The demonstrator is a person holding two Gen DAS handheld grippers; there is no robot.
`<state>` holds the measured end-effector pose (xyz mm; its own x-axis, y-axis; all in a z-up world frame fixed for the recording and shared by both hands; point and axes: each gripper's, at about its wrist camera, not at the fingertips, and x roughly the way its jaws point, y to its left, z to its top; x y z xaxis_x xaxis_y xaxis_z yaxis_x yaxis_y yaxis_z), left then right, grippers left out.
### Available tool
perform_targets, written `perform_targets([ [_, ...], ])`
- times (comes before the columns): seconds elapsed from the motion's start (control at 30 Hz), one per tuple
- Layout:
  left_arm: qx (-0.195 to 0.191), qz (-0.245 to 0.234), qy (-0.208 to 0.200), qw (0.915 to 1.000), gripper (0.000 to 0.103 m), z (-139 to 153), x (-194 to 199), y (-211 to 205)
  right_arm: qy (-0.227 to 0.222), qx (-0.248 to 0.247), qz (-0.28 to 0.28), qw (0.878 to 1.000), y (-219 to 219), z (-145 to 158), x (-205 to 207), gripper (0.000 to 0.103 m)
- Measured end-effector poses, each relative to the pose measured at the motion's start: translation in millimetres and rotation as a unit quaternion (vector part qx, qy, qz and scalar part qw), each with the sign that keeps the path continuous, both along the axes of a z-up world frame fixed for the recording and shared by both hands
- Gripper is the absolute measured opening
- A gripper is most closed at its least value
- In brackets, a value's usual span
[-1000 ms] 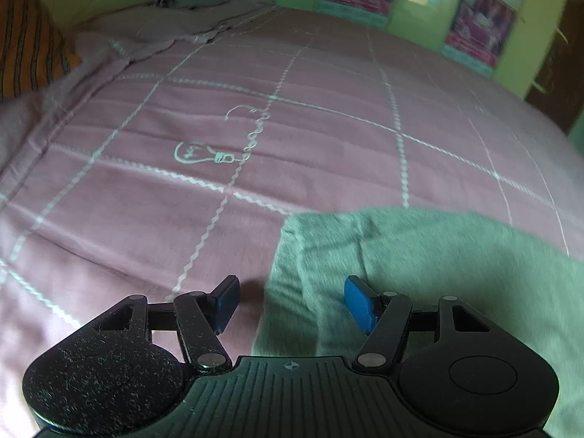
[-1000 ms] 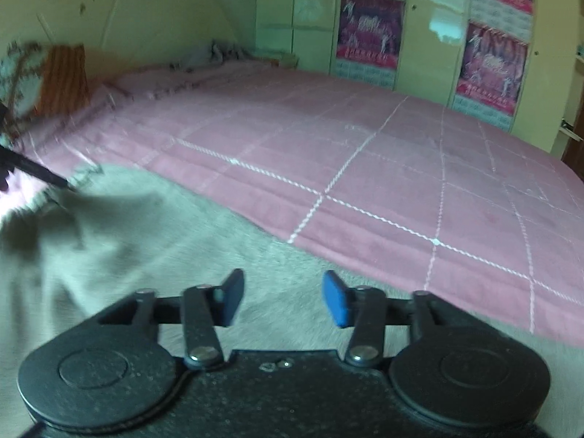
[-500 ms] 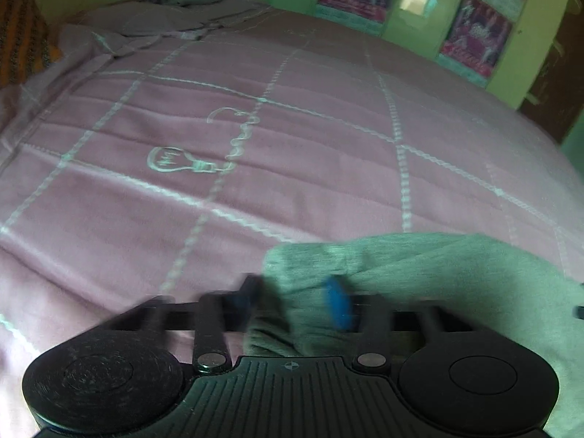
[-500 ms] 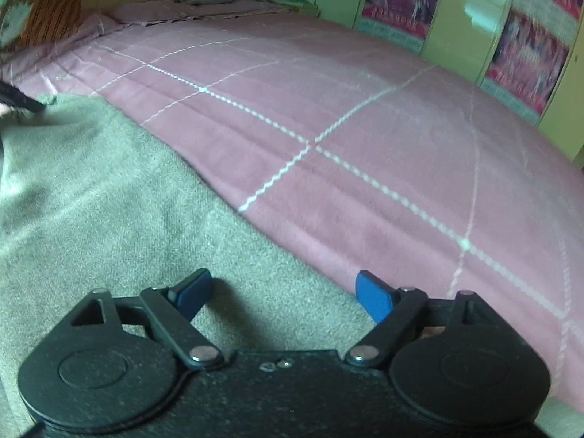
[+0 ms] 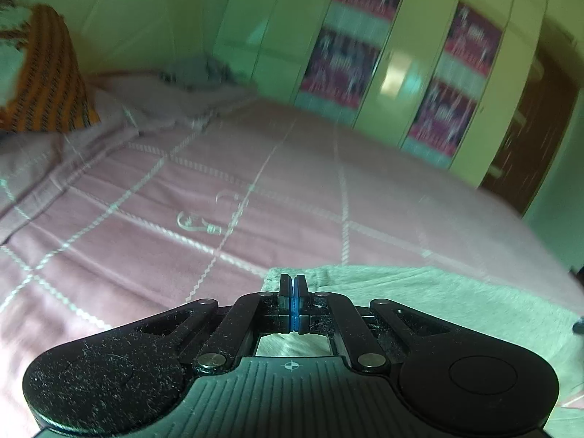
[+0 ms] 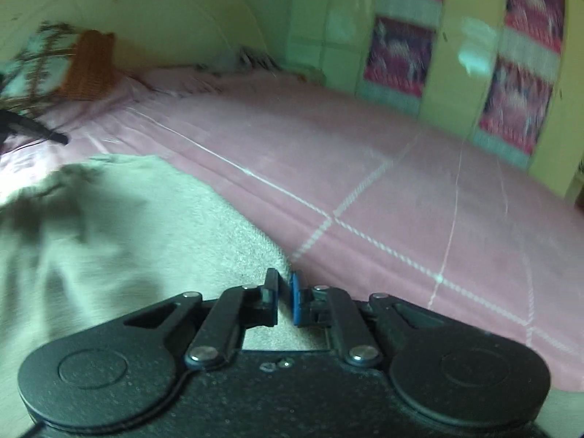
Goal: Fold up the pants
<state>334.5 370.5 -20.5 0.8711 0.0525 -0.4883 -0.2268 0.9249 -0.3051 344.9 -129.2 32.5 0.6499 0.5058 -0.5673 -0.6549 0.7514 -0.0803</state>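
Observation:
Grey-green pants (image 5: 438,299) lie spread on the pink bedsheet (image 5: 328,200). In the left wrist view my left gripper (image 5: 294,288) is at the pants' near-left corner. Its jaws are closing and the blue pads meet with the cloth edge pinched at their tips. In the right wrist view the pants (image 6: 127,237) fill the lower left. My right gripper (image 6: 284,288) is at their right edge, its jaws closing to a narrow gap with the fabric edge caught between them. Both views are motion-blurred.
An orange striped pillow (image 5: 47,73) leans at the far left of the bed. Crumpled grey cloth (image 5: 193,73) lies at the far end. Green wardrobe doors with posters (image 5: 401,73) stand behind the bed, and a brown door (image 5: 529,127) is to the right.
Both grippers' jaws went from open to closed on the pants' edge. The left gripper rose and tilted up, so more wall shows. The right jaws widened before closing.

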Motion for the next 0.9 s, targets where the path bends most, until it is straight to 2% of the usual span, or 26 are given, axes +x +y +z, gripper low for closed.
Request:
perform_targets([
  [0.03, -0.006, 0.002, -0.013, 0.9999, 0.000, 3.4, -16.3, -0.8, -0.011, 0.002, 0.006, 1.000, -1.2, 6.7, -16.9, 0.007],
  [0.1, 0.010, 0.007, -0.025, 0.9996, 0.000, 5.6, -49.3, -5.4, -0.031, 0.001, 0.018, 0.999, -3.1, 17.6, -49.2, 0.007],
  [0.2, -0.001, 0.011, -0.008, 0.9999, 0.000, -8.0, -88.2, -3.4, -0.035, 0.012, 0.026, 0.999, -6.8, 25.3, -95.4, 0.007],
  [0.3, -0.025, 0.033, 0.028, 0.9988, 0.000, -31.3, -115.4, 3.4, -0.008, 0.022, 0.023, 0.999, -8.0, 9.8, -130.2, 0.008],
  [0.37, -0.030, 0.034, 0.035, 0.9984, 0.000, -36.6, -125.4, 2.7, 0.012, 0.019, 0.015, 1.000, -7.3, -7.5, -141.7, 0.006],
  [0.4, -0.035, 0.030, 0.034, 0.9983, 0.000, -36.9, -128.8, 0.9, 0.022, 0.021, 0.014, 0.999, -7.8, -12.8, -145.0, 0.000],
  [0.43, -0.042, 0.022, 0.030, 0.9984, 0.000, -35.9, -130.7, -2.6, 0.033, 0.026, 0.018, 0.999, -7.7, -15.9, -147.0, 0.000],
  [0.53, -0.043, 0.002, 0.037, 0.9984, 0.000, -34.0, -119.7, -16.8, 0.037, -0.002, 0.044, 0.998, -0.3, -25.0, -169.3, 0.000],
  [0.6, -0.042, -0.008, 0.049, 0.9979, 0.000, -33.8, -106.4, -22.6, 0.051, -0.005, 0.037, 0.998, -2.0, -34.8, -175.7, 0.000],
  [0.67, -0.030, 0.001, 0.050, 0.9983, 0.000, -29.5, -91.3, -26.3, 0.019, -0.010, 0.011, 1.000, -4.7, -36.8, -181.1, 0.001],
  [0.7, -0.037, 0.007, 0.050, 0.9980, 0.000, -28.8, -83.3, -23.2, -0.001, -0.001, -0.015, 1.000, -7.0, -31.3, -174.6, 0.007],
  [0.73, -0.045, 0.010, 0.054, 0.9975, 0.000, -29.5, -73.8, -18.9, -0.015, 0.012, -0.037, 0.999, -9.1, -23.8, -166.3, 0.021],
  [0.77, -0.049, 0.013, 0.069, 0.9963, 0.000, -31.9, -62.7, -15.5, -0.024, 0.023, -0.050, 0.998, -9.4, -15.5, -155.7, 0.029],
  [0.8, -0.052, 0.020, 0.084, 0.9949, 0.000, -35.3, -52.0, -10.7, -0.032, 0.026, -0.062, 0.997, -8.4, -8.6, -143.8, 0.052],
  [0.83, -0.056, 0.029, 0.092, 0.9938, 0.000, -37.9, -45.8, -6.4, -0.033, 0.024, -0.073, 0.996, -6.9, -3.9, -130.0, 0.060],
  [0.87, -0.070, 0.031, 0.098, 0.9923, 0.000, -40.9, -40.5, -1.5, -0.031, 0.030, -0.078, 0.996, -5.6, -0.1, -116.7, 0.054],
  [0.9, -0.075, 0.029, 0.099, 0.9918, 0.000, -42.6, -37.0, 0.8, -0.017, 0.039, -0.079, 0.996, -3.8, 2.9, -102.5, 0.037],
])
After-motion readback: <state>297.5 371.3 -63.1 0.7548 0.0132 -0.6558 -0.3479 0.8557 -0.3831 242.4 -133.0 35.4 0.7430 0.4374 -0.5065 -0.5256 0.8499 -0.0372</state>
